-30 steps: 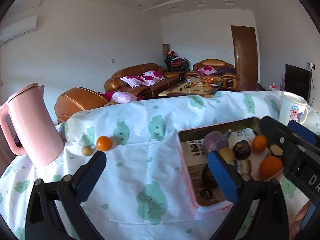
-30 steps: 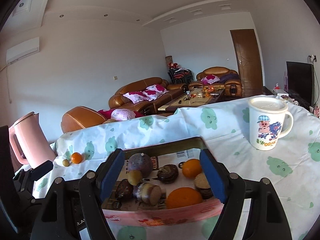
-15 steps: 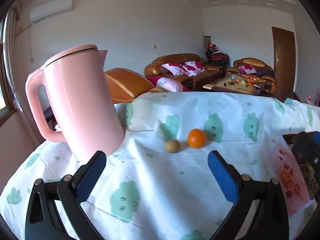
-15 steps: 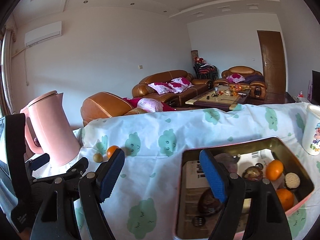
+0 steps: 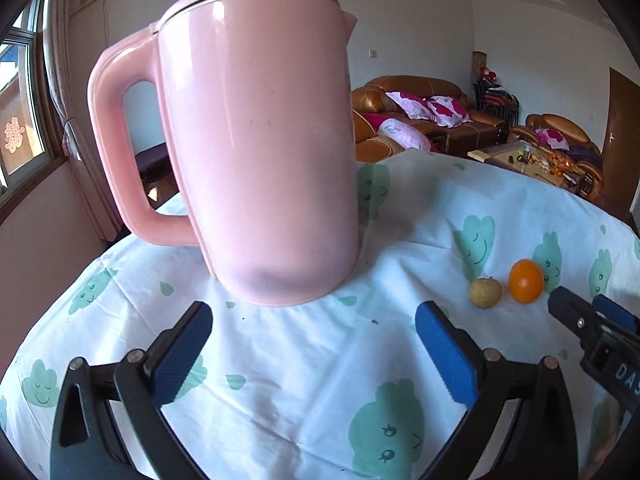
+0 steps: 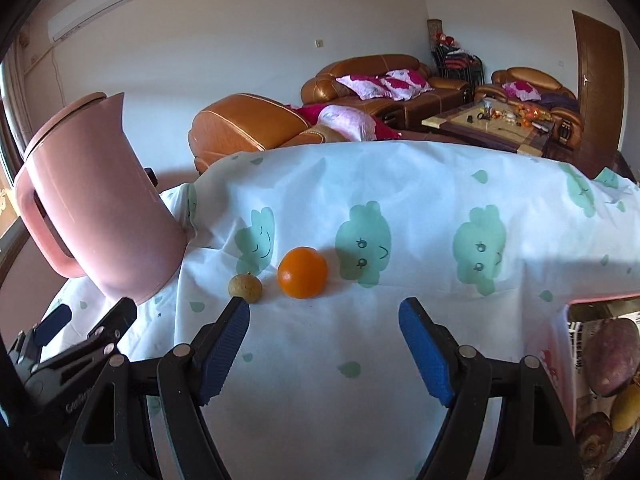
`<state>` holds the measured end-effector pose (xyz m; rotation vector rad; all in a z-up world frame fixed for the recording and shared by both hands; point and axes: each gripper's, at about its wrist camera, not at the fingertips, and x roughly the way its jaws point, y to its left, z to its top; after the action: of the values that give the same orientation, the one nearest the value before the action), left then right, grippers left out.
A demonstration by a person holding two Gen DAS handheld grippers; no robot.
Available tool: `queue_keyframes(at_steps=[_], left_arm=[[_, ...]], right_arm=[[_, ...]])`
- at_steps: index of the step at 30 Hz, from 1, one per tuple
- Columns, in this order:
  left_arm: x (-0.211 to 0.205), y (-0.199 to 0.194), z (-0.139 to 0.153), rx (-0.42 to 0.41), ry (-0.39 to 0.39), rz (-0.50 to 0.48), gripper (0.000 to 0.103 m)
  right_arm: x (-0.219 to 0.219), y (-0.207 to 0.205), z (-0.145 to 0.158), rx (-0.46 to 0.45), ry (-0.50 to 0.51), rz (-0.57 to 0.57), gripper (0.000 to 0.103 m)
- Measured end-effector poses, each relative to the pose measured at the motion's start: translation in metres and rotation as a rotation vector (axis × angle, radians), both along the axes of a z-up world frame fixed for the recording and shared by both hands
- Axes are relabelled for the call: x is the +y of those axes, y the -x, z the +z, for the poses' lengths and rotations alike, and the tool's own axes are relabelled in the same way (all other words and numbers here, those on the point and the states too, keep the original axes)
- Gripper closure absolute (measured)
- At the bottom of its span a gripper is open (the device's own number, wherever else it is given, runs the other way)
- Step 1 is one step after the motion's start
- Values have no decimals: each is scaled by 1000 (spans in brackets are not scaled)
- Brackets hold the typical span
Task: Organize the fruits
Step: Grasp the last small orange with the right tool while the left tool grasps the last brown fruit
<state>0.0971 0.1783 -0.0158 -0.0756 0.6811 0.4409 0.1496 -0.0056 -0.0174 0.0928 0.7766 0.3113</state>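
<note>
Home living room: brown leather sofas (image 6: 384,76) with pink cushions (image 6: 380,82), low coffee table (image 6: 492,122), wall air conditioner (image 6: 90,6), wooden door (image 6: 598,80), patterned tablecloth (image 6: 400,208), pink kettle (image 5: 260,152).

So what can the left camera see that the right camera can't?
Only the left camera shows the window and the left claw open near the kettle. Only the right camera shows the tray of fruit at the edge, and the right claw open just short of the orange. Both show the kettle, the orange, the small brown fruit, the cloth and the sofas.
</note>
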Motion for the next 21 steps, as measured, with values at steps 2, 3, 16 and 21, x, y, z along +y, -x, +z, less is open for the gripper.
queue_keyframes(at_steps=[2,3,16,21], left_arm=[[-1,-2,-3,13,1,-6,0],[-3,-3,-4,18,0,-12,0],[-1,-12,-8,45,17,-17,0],[-4,-7,-4,24,2,-56,0]], right_arm=[[9,-17,-2,36,10,0,24],[13,-24,-5,53,13,1,25],[28,-49,-20,117,81,23,66],[7,-17,-15,95,23,27,66]])
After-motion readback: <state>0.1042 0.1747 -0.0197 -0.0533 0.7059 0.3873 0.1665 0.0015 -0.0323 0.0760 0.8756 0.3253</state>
